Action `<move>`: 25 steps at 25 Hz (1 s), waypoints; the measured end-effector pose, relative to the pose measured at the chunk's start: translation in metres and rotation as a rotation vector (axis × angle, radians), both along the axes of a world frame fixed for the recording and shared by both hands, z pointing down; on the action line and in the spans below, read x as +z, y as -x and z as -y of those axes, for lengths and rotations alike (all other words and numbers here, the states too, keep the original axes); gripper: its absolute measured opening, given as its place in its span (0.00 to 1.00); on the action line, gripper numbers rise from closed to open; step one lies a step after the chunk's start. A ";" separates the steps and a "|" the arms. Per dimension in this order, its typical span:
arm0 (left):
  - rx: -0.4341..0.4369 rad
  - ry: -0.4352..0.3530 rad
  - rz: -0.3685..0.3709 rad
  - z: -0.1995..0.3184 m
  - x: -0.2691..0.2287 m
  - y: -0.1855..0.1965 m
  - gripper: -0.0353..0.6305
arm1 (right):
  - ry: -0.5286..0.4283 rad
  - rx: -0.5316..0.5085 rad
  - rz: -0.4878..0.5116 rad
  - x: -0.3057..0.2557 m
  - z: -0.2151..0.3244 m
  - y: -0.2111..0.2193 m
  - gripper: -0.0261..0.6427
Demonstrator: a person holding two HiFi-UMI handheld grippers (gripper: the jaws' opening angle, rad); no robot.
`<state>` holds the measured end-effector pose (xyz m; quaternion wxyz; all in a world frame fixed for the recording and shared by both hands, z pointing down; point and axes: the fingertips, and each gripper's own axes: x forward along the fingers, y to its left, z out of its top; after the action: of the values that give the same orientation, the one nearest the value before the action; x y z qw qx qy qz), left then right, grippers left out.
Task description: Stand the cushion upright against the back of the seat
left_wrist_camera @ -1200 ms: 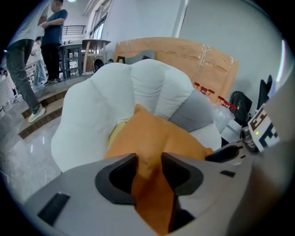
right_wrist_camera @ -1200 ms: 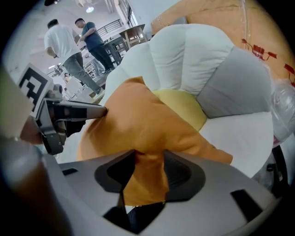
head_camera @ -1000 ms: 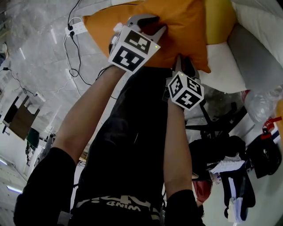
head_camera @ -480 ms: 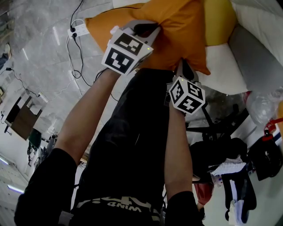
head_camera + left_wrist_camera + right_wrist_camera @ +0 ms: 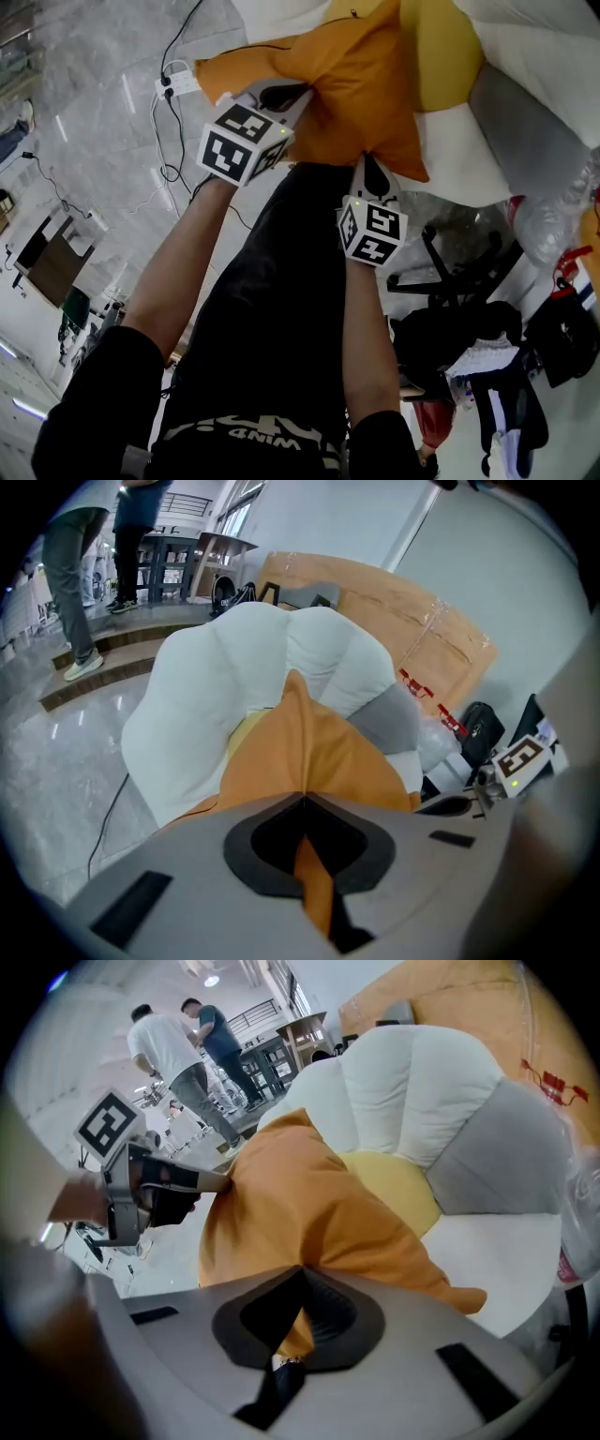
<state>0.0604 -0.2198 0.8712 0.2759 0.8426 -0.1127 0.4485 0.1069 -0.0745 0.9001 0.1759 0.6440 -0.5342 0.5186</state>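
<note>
**Both grippers pinch the near edge of the orange cushion**

In the head view the orange cushion point(image 5: 352, 80) lies at 12 o'clock, over the front of the white armchair point(image 5: 459, 159). The left gripper point(image 5: 292, 94) takes its near edge at about 11 o'clock. The right gripper point(image 5: 367, 169) takes the same edge close to the picture's centre, near the cushion's right corner. From above, the marker cubes and the cloth cover most of the jaws.

The gripper views give what is missing there. In the left gripper view the two jaws are pressed together with a thin fold of orange cloth between them. The cushion rises toward 12 o'clock in front of the shell-shaped white back. The right gripper's marker cube shows at 3 o'clock. In the right gripper view the jaws are also closed on a fold of the orange cloth, and the left gripper shows at 9 o'clock on the cushion's edge. This view shows best how the orange cushion lies partly over a yellow cushion point(image 5: 398, 1185), with a grey cushion point(image 5: 506, 1147) at 3 o'clock. Two people point(image 5: 187, 1044) stand at 11 o'clock.

Only the head view shows the white power strip point(image 5: 178, 82) at 10 o'clock and a black office-chair base point(image 5: 441, 272) at 4 o'clock.

The cushion's far side is hidden, so I cannot tell if it touches the chair's back. The armchair is cut off at the top of the head view.
</note>
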 end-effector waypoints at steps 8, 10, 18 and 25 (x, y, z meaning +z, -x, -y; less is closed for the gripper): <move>-0.076 -0.007 -0.037 0.004 -0.072 -0.008 0.07 | -0.116 -0.012 -0.050 -0.083 0.010 -0.028 0.07; -0.077 -0.003 -0.055 0.003 -0.096 -0.018 0.07 | -0.133 -0.002 -0.070 -0.109 0.009 -0.041 0.07; -0.061 -0.052 -0.248 0.037 -0.177 -0.110 0.07 | -0.294 0.071 -0.229 -0.199 0.049 -0.144 0.08; -0.103 -0.096 -0.418 0.088 -0.228 -0.195 0.07 | -0.427 0.102 -0.359 -0.259 0.112 -0.248 0.07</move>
<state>0.2554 -0.3082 0.6428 0.2753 0.9226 -0.1172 0.2436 0.3549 -0.1866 0.6409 0.1015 0.7740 -0.5586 0.2802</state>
